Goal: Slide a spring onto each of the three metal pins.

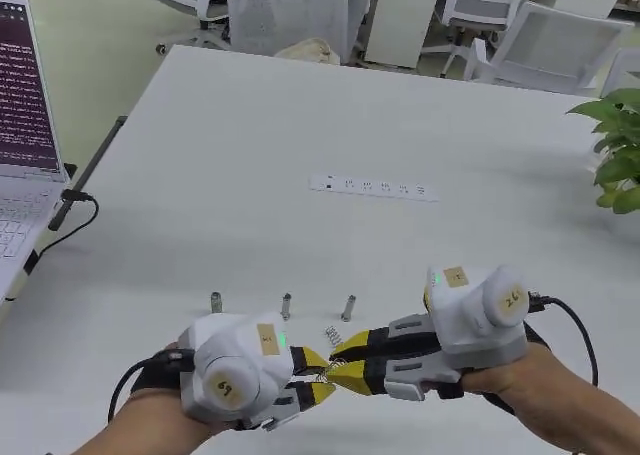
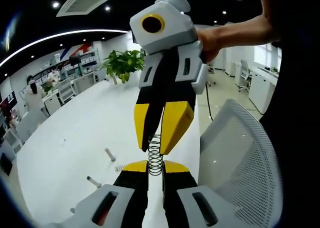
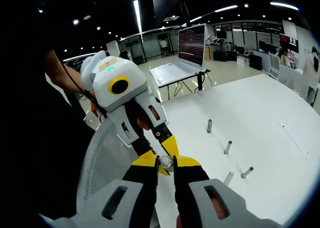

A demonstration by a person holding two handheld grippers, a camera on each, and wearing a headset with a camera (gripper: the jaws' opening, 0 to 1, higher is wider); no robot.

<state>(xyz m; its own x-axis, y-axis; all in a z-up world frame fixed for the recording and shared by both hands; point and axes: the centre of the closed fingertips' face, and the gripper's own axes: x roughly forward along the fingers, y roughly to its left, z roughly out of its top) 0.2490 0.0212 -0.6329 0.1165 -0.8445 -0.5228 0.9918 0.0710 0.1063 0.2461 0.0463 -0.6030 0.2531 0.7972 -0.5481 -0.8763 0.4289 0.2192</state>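
Three short metal pins [image 1: 216, 302] [image 1: 286, 306] [image 1: 348, 307] stand upright in a row on the white table [image 1: 300, 125], all bare. One loose spring [image 1: 333, 335] lies just in front of the right-hand pin. Near the table's front edge my two grippers meet tip to tip. Another spring [image 2: 155, 158] is pinched between the jaws of my left gripper [image 2: 155, 167], and the right gripper [image 2: 156, 138] closes on its far end. The right gripper view shows that spring [image 3: 166, 162] end-on between the right gripper's [image 3: 168, 163] yellow tips, with the pins [image 3: 227, 147] beyond.
An open laptop [image 1: 20, 155] sits at the table's left edge, its black cable [image 1: 75, 220] trailing beside it. A white power strip [image 1: 372, 187] lies mid-table and a green plant [image 1: 620, 145] stands at the right edge. Behind the grippers is a mesh chair [image 2: 240, 158].
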